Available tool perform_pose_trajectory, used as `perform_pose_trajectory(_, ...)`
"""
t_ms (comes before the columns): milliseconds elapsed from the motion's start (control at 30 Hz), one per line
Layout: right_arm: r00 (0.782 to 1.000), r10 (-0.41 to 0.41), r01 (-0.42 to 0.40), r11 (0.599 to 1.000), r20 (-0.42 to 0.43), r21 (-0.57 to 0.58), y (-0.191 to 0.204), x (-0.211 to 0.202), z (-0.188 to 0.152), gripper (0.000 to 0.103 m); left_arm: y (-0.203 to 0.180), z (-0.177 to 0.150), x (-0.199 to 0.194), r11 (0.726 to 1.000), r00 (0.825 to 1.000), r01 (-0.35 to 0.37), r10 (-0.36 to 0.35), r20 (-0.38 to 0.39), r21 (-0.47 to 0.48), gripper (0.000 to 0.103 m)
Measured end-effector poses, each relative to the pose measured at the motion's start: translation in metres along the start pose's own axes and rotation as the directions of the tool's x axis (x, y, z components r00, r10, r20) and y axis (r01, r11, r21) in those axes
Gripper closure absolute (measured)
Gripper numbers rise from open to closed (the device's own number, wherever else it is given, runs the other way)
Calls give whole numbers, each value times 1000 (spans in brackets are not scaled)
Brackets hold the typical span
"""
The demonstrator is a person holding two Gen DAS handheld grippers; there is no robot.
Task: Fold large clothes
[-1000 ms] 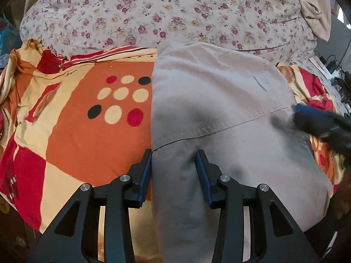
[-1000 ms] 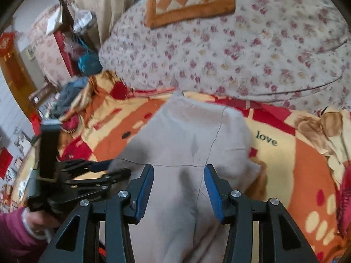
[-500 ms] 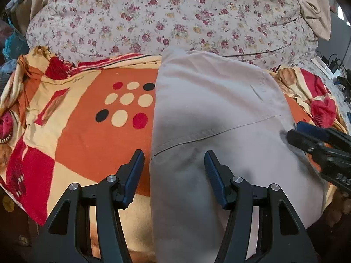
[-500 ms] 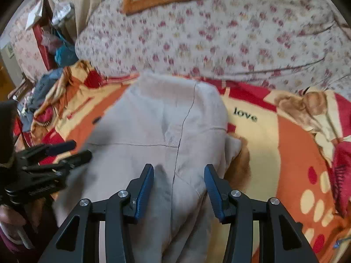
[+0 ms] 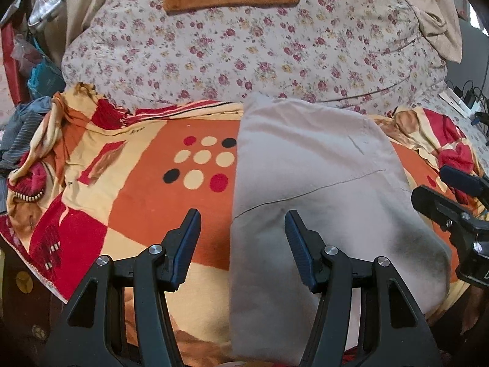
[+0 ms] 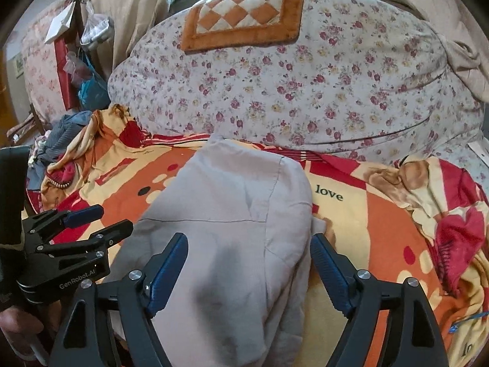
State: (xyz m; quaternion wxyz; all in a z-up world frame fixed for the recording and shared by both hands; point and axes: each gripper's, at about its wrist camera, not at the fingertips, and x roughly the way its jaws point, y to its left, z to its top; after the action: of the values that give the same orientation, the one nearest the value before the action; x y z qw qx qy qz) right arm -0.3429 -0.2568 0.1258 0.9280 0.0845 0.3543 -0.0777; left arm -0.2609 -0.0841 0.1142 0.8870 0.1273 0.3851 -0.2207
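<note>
A beige-grey folded garment (image 5: 311,180) lies flat on the orange, red and yellow blanket (image 5: 128,189), running from the near edge toward the floral quilt. It also shows in the right wrist view (image 6: 232,220). My left gripper (image 5: 243,223) is open and empty, raised above the garment's left edge. My right gripper (image 6: 249,246) is open and empty above the garment's near right part. The right gripper shows at the left wrist view's right edge (image 5: 452,192), and the left gripper shows at the left of the right wrist view (image 6: 91,220).
A big floral quilt (image 5: 259,49) is piled behind the garment, with an orange checked mat (image 6: 244,15) on top. Clothes and bags (image 6: 67,128) lie off the bed's left side. Cables and chargers (image 5: 467,98) sit at the far right.
Both grippers have opened wider and pulled back and up from the garment. The garment lies still on the blanket.
</note>
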Motion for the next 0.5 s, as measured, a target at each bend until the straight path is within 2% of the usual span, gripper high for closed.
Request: perform_pose_trajectory(500,1000,3,-3,1000,-13,5,3,4,-4,21,6,-3,-1,1000,1000,-9,9,7,-12,46)
